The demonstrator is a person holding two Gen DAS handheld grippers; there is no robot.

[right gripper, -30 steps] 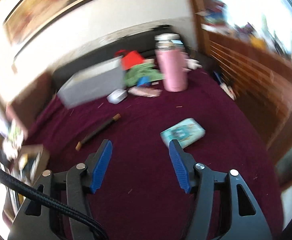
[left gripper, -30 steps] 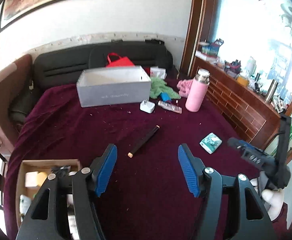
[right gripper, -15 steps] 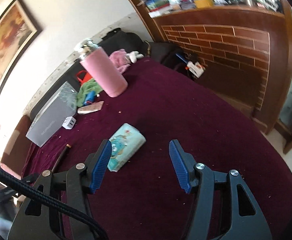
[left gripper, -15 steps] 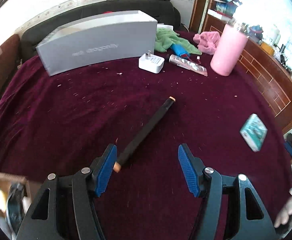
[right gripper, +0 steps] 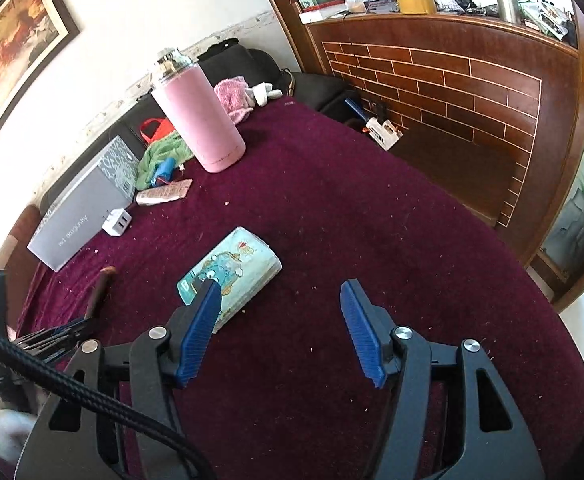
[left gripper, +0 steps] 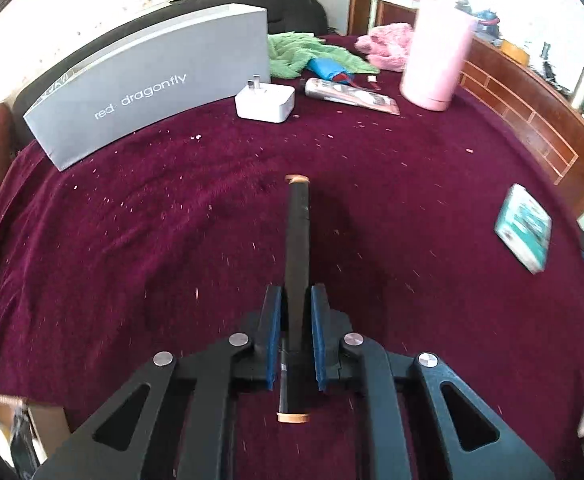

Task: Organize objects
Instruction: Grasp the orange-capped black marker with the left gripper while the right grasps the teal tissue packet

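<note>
A black stick with tan ends (left gripper: pixel 298 232) lies on the maroon cloth (left gripper: pixel 131 240) and points straight away from me. My left gripper (left gripper: pixel 295 292) is shut on its near half, blue pads pressing both sides. In the right wrist view the stick (right gripper: pixel 101 288) and the left gripper (right gripper: pixel 51 336) show at the far left. A pale blue tissue pack with a cartoon print (right gripper: pixel 239 264) lies just ahead of my right gripper (right gripper: pixel 280 284). Its jaws are opening; the left fingertip (right gripper: pixel 207 300) overlaps the pack's near end, and nothing sits between the pads.
A grey "red dragonfly" box (left gripper: pixel 151 92), a white charger (left gripper: pixel 265 100), a tube (left gripper: pixel 352 94), green cloth (left gripper: pixel 304 54), pink cloth (left gripper: pixel 388 44) and a pink flask (left gripper: pixel 438 64) line the far side. A cardboard box (left gripper: pixel 11 420) sits near left. A wooden brick-pattern panel (right gripper: pixel 452 80) bounds the right.
The left gripper dropped toward the cloth and its jaws shut on the stick, which now points straight ahead instead of slanting. The right gripper edged closer to the tissue pack.
</note>
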